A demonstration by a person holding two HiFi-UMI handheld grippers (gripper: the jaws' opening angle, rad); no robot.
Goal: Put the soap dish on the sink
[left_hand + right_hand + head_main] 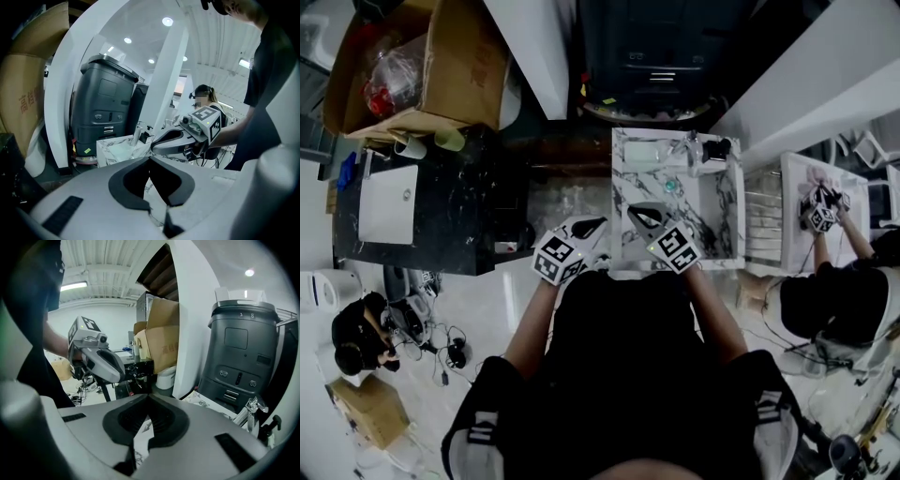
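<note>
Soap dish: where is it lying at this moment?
In the head view, the soap dish lies on the far left corner of the marble sink, just to the left of the faucet.

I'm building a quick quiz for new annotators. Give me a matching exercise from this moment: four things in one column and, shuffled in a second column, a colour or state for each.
Things:
1. cardboard box
2. sink unit
3. right gripper
4. table bearing the mugs

Colour or state:
a. black
b. jaws shut, nothing between them
c. brown
d. white marble pattern

Pairs: 1-c, 2-d, 3-b, 4-a
</note>
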